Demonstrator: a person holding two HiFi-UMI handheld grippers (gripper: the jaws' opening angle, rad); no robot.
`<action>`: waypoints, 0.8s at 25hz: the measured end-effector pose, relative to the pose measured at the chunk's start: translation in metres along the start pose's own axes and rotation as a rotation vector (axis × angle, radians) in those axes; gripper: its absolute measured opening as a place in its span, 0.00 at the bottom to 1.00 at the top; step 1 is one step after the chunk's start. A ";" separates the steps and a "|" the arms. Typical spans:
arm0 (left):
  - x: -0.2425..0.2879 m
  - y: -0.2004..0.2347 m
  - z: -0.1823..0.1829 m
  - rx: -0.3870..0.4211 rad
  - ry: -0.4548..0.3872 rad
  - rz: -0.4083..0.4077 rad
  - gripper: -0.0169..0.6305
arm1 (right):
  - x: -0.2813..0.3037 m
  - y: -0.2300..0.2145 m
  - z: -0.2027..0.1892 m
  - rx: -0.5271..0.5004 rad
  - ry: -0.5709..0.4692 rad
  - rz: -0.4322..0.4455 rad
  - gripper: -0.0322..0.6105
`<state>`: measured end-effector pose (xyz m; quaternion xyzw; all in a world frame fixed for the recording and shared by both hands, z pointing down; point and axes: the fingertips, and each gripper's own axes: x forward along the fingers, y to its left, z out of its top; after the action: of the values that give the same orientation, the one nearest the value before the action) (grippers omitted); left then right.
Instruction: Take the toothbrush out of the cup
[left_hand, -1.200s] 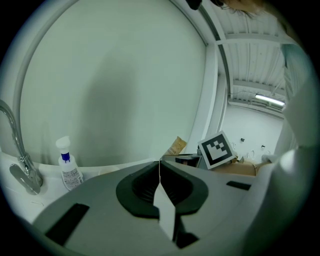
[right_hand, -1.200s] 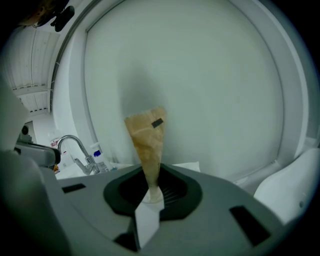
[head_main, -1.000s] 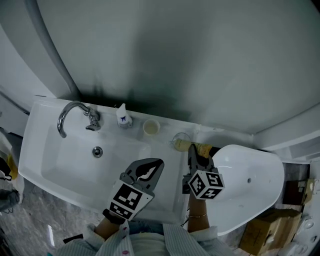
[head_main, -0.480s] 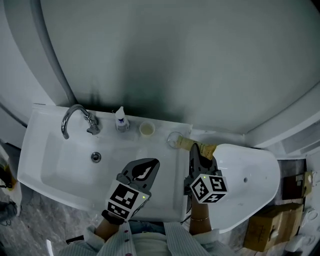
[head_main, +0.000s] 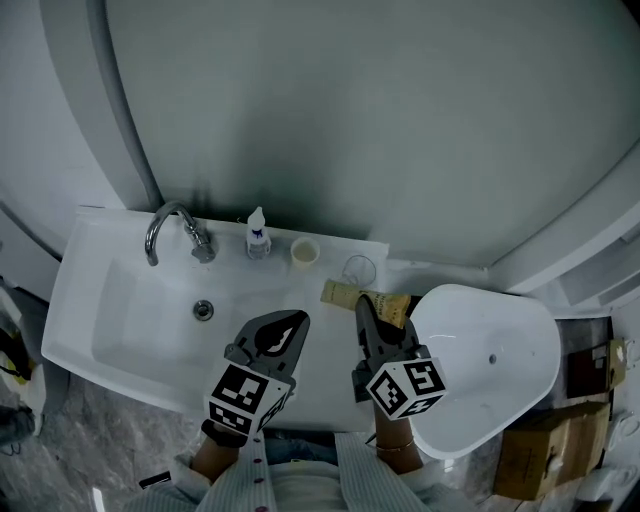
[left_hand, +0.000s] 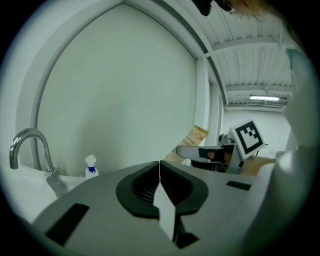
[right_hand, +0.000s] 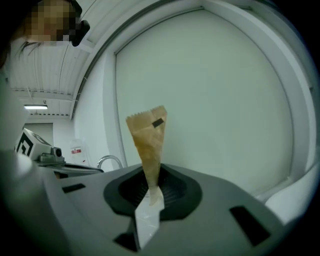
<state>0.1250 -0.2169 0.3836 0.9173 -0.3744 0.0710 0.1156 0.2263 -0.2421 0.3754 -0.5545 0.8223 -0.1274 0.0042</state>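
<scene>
Toothbrush (right_hand: 147, 145), wrapped in a brown paper packet, is clamped by its lower end between the jaws of the right gripper (right_hand: 150, 189). In the right gripper view the packet rises out of the jaws, leaning slightly, with its wide end uppermost against the pale wall.

In the head view the packet's long axis runs from the jaws toward the left and a little far, across the back ledge of the sink (head_main: 90, 300). It passes just on the near side of the glass cup (head_main: 359, 269). None of the packet shows inside the rim, so it looks clear of the cup, though how high above the ledge it hangs I cannot tell.

The left gripper (head_main: 294, 321) hovers over the near edge of the sink, left of the right one. Its jaws are pressed together with nothing between them. It is the farther of the two from the cup and has no part in the grip.

As a judgement, the lift itself looks done. What remains is to carry the packet back toward the near side, and since its free end points to the left of the cup, a pull along that axis should keep it from knocking the glass.

A tap (head_main: 165, 225), a small bottle (head_main: 258, 235) and a small cream cup (head_main: 305, 252) stand along the far ledge, well apart from the packet.
</scene>
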 end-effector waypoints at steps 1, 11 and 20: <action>-0.005 0.001 0.001 0.002 -0.003 0.005 0.06 | 0.000 0.009 -0.002 0.001 0.003 0.017 0.13; -0.050 0.004 -0.007 0.021 -0.005 -0.003 0.06 | -0.011 0.083 -0.030 -0.004 0.055 0.110 0.13; -0.070 -0.006 -0.024 0.044 0.015 -0.071 0.06 | -0.024 0.107 -0.052 0.005 0.060 0.086 0.13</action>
<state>0.0780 -0.1595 0.3905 0.9319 -0.3389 0.0818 0.1005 0.1306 -0.1718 0.3995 -0.5144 0.8450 -0.1458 -0.0135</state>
